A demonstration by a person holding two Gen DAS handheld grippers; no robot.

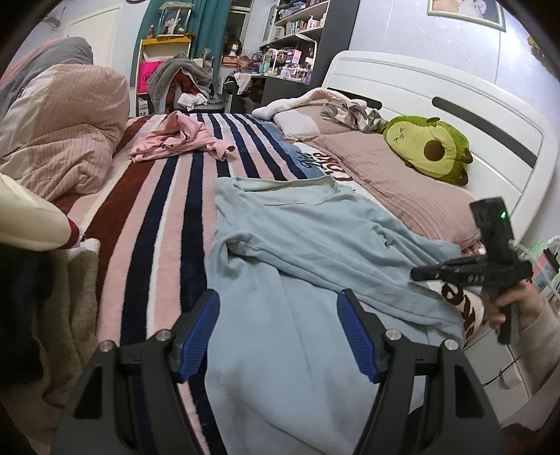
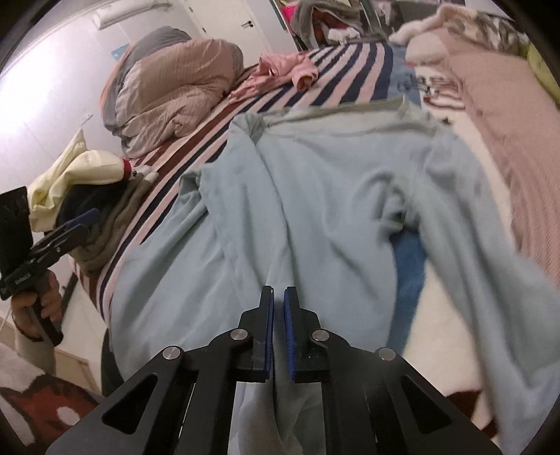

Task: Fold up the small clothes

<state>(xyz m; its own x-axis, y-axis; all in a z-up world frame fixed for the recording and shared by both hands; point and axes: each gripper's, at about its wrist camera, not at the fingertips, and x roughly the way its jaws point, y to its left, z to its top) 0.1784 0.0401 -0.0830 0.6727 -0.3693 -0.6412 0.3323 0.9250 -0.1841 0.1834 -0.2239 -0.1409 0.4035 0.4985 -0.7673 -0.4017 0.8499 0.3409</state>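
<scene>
So your left gripper hangs wide open above the light blue shirt, which lies rumpled across the striped blanket. Your right gripper is pinched nearly closed on a fold of that shirt's fabric. A pink garment lies farther up the bed.

white headboard, cluttered shelves behind
</scene>
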